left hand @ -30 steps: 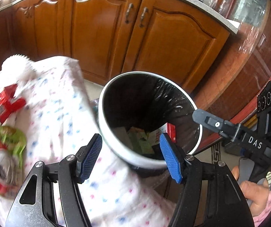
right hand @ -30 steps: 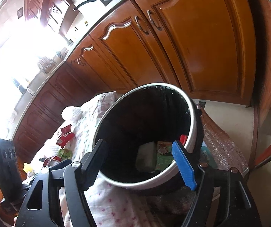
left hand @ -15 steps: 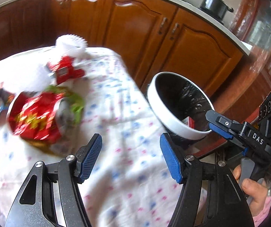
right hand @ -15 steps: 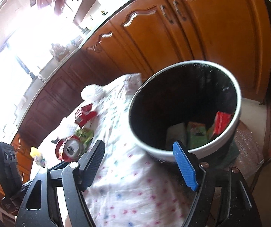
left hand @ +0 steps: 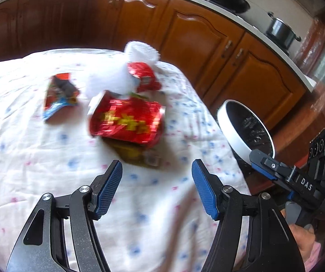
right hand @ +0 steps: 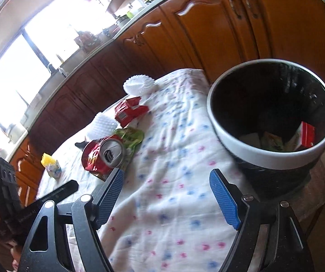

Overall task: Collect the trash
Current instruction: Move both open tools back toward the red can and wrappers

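Left gripper [left hand: 156, 187]: fingers apart, nothing between them. Crushed red can [left hand: 126, 120] lies mid-frame on the floral cloth [left hand: 49, 158], among wrappers. Right gripper [right hand: 167, 195]: jaws have just been opening, empty (bin [right hand: 269, 156] at right, trash inside).

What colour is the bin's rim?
White, on the black-lined bin; clearest in the right wrist view.

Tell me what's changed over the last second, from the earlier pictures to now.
Both views have swung away from the trash bin toward the litter on the tablecloth. The left hand-held gripper, open and empty, now faces the crushed red can. The right hand-held gripper has just been opening, with nothing between its pads. Nothing was picked up or dropped; the can, the wrappers and the bin's contents lie as before.
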A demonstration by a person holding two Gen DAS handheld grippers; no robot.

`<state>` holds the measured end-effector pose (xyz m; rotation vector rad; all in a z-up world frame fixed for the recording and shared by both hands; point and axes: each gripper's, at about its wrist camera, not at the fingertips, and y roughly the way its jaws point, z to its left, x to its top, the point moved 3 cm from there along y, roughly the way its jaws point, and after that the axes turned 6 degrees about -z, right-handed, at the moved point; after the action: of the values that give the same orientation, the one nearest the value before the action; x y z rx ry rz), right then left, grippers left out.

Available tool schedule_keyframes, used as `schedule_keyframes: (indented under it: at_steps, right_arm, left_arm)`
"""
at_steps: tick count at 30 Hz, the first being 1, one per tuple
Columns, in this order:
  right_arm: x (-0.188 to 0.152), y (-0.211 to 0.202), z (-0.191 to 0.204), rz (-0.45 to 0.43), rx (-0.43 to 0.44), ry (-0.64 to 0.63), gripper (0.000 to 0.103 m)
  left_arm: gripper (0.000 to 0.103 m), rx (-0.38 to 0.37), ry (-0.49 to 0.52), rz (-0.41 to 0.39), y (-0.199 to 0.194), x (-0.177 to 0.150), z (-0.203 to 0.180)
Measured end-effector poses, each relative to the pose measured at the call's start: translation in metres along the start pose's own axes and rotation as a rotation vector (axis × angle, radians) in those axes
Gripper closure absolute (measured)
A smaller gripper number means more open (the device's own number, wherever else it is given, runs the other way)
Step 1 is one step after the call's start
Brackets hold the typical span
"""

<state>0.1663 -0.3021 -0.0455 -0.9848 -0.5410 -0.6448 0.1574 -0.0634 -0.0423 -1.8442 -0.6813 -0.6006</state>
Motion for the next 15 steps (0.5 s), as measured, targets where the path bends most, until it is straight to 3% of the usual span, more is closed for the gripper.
schedule_keyframes:
  at_steps: [8,15]
  right_arm:
    - [-0.008,0.015,0.037,-0.029,0.023,-0.047,0.016]
    - [-0.006,0.036,0.059,0.042,0.062,-0.067,0.016]
  left_arm:
    - [0.038,0.063,-0.07,-0.035,-0.017,0.001,0.048]
    - [0.038,0.104,-0.12,-0.054,-0.021,0.009,0.082]
